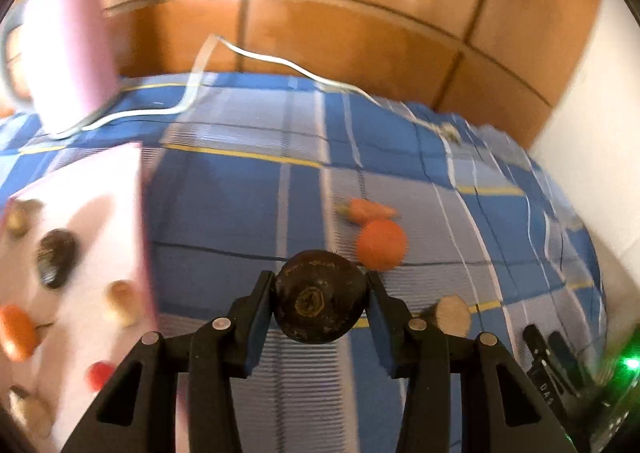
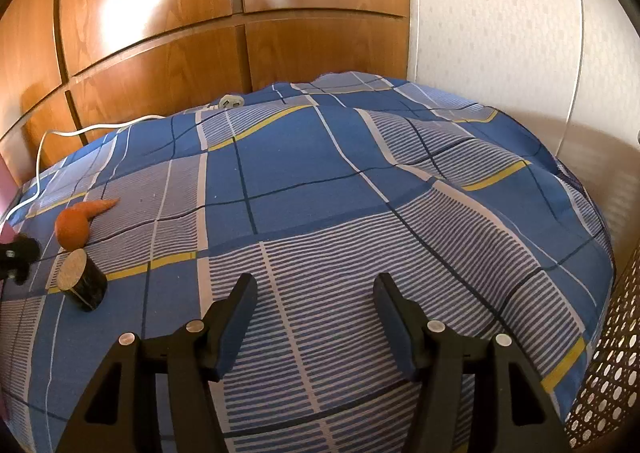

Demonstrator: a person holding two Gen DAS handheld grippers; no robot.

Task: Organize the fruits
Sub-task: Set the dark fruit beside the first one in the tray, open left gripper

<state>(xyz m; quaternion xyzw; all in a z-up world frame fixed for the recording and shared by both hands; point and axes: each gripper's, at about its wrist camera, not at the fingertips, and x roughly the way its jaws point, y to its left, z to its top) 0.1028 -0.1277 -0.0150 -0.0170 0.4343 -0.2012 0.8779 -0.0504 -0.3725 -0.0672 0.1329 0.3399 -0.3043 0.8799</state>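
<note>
My left gripper (image 1: 320, 279) is shut on a dark round fruit (image 1: 319, 307), held above the blue checked bedspread (image 1: 240, 213). Just beyond it lie an orange (image 1: 381, 244) and a carrot (image 1: 366, 209), and to its right a dark cut piece with a tan face (image 1: 452, 313). A white box (image 1: 100, 213) at the left holds several fruits. In the right wrist view my right gripper (image 2: 316, 285) is open over bare bedspread, nothing between its fingers. The orange (image 2: 72, 229), carrot (image 2: 100, 207) and cut piece (image 2: 82, 285) lie far to its left.
A white cable (image 1: 256, 53) runs across the bed's far edge to a socket block (image 2: 230, 101). A pink lid (image 1: 72, 53) stands up behind the box. Wooden cabinet doors (image 2: 160, 53) back the bed. A perforated basket (image 2: 616, 353) stands at the right.
</note>
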